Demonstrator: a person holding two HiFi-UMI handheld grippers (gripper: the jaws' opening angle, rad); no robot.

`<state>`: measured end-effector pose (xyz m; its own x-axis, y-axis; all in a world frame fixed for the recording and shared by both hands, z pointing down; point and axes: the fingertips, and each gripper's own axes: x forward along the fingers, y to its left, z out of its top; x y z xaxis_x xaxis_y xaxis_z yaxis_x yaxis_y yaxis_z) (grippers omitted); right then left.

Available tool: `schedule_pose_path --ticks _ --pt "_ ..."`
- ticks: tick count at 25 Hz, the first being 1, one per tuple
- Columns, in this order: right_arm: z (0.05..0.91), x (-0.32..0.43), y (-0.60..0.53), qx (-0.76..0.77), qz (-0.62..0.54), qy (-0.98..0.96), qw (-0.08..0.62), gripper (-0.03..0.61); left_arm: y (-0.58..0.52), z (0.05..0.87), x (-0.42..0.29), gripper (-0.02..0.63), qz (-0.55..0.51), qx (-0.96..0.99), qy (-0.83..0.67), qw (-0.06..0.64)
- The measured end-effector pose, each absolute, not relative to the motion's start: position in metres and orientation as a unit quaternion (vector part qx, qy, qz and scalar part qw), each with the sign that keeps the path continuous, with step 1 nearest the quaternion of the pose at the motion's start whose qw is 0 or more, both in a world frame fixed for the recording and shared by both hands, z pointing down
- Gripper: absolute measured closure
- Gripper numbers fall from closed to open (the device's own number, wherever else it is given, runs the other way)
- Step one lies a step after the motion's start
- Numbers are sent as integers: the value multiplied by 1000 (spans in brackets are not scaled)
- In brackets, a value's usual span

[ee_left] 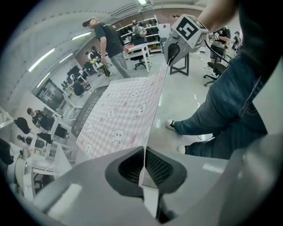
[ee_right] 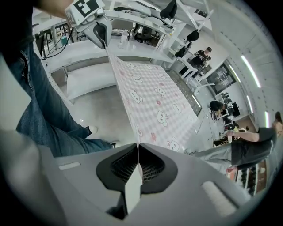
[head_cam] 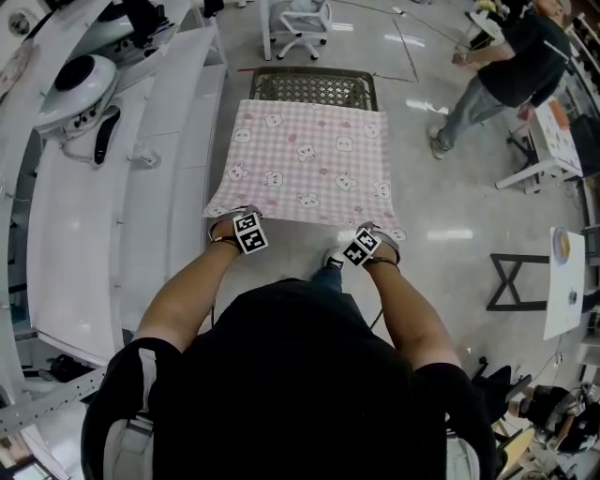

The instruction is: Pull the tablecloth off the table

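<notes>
Jaws of left gripper [ee_left: 143, 152]: fully closed on the tablecloth [head_cam: 309, 164], with a thin fold of its near left corner pinched between the dark ribbed pads.

Jaws of right gripper [ee_right: 138, 150]: likewise closed, clamping the near right corner of the same cloth, a sliver of fabric standing edge-on between the pads.

Both grippers: held side by side in front of the wearer and pointing steeply down, each topped by a marker cube [head_cam: 249, 232].

Tablecloth: pink check printed with small white cartoon animal faces.
- The far part lies over the worktop [head_cam: 314, 86], a dark mesh-topped table.
- A strip of bare mesh shows beyond the cloth's far edge.
- The near edge is off the worktop, stretched flat between the two grippers above the floor [head_cam: 441, 206].

Surroundings:
- Long white benches [head_cam: 159, 141] run along the left of the head view.
- A white office chair [head_cam: 305, 23] stands beyond the worktop.
- A person [head_cam: 511, 66] in a dark top and grey trousers stands to the far right, well apart from the cloth.
- The wearer's shoe [head_cam: 335, 258] shows just under the cloth's near edge.
</notes>
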<state>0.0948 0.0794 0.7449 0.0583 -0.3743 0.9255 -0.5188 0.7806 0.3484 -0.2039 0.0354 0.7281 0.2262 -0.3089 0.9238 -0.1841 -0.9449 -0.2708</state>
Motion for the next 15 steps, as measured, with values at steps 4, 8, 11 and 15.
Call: schedule_pose_path --ticks 4,8,11,15 --pt "745 87 105 340 67 -678 648 549 60 729 -212 612 -597 -787 144 53" --pt "742 81 126 342 69 -673 652 549 77 731 -217 612 -595 -791 136 46" --pt "741 84 140 340 71 -671 655 549 92 732 -214 612 -591 -795 132 38" --pt "744 90 157 335 72 -671 657 549 113 735 -208 612 -590 -796 128 29"
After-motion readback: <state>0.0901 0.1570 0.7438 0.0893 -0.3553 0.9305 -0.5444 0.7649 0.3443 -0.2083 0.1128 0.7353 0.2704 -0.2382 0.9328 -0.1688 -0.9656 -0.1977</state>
